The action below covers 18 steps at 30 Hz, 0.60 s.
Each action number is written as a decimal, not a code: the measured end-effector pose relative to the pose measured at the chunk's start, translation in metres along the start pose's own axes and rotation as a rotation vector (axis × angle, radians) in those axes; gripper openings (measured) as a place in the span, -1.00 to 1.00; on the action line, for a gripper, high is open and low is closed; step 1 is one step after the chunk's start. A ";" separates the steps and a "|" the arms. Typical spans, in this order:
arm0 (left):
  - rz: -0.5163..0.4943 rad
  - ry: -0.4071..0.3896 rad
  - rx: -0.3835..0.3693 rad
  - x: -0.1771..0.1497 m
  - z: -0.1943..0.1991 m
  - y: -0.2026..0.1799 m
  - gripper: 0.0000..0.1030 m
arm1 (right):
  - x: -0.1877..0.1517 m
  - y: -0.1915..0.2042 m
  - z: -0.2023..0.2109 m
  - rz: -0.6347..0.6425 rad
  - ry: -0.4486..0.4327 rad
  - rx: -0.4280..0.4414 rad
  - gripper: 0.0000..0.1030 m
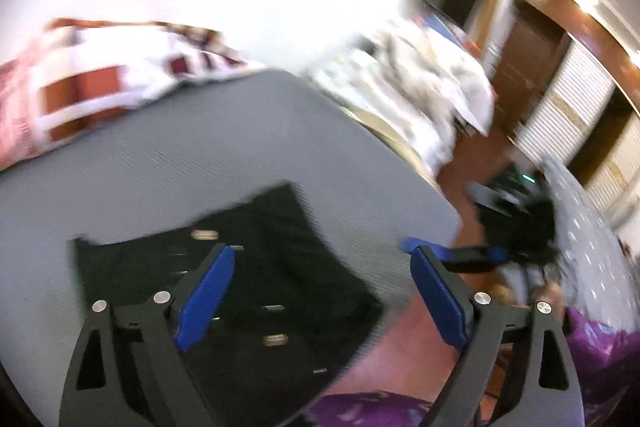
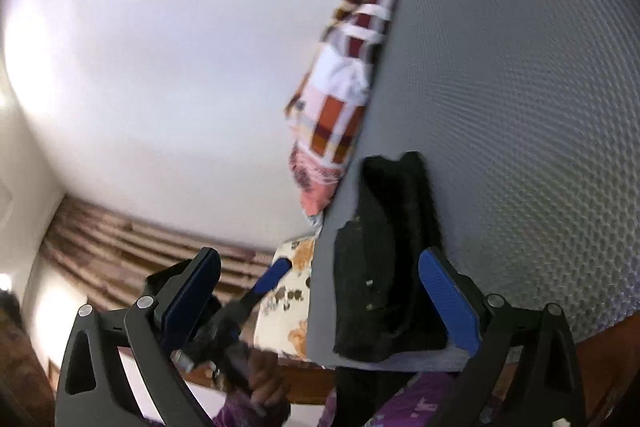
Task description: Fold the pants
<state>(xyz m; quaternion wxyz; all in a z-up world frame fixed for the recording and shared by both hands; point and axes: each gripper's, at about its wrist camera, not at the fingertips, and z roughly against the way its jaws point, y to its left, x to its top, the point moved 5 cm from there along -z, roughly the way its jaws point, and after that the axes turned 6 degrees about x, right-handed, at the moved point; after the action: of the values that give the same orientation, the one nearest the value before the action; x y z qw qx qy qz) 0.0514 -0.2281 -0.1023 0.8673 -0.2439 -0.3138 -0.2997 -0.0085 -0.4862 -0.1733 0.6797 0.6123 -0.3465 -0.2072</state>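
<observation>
Black pants, folded into a compact bundle, lie on the grey mattress near its edge. My left gripper hovers above them, open, its blue pads wide apart and nothing pressed between them. In the right wrist view the pants lie by the mattress corner, and my right gripper is open, off them. The right gripper shows blurred beyond the mattress edge in the left wrist view. The left gripper, held by a hand, appears in the right wrist view.
A red, orange and white patchwork quilt is heaped at the mattress's far side, against a white wall. Floral bedding lies beyond the mattress. Reddish wooden floor runs alongside. Purple sleeves sit near the grippers. Wooden doors stand behind.
</observation>
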 end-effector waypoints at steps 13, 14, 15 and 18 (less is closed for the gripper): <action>0.513 0.067 0.023 -0.112 0.029 0.153 0.75 | -0.031 -0.011 -0.047 0.048 0.167 -0.160 0.25; 0.537 0.071 0.017 -0.118 0.029 0.157 0.75 | -0.029 -0.011 -0.049 0.046 0.168 -0.166 0.25; 0.551 0.074 0.012 -0.120 0.029 0.156 0.75 | -0.027 -0.012 -0.050 0.061 0.170 -0.218 0.22; 0.562 0.069 0.001 -0.127 0.034 0.159 0.75 | -0.017 -0.012 -0.044 0.067 0.128 -0.250 0.25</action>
<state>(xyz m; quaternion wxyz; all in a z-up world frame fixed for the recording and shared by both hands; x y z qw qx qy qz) 0.0658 -0.0489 -0.2040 0.9267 -0.3105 -0.2044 -0.0552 0.0140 -0.4458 -0.1891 0.7779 0.5232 -0.2941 -0.1863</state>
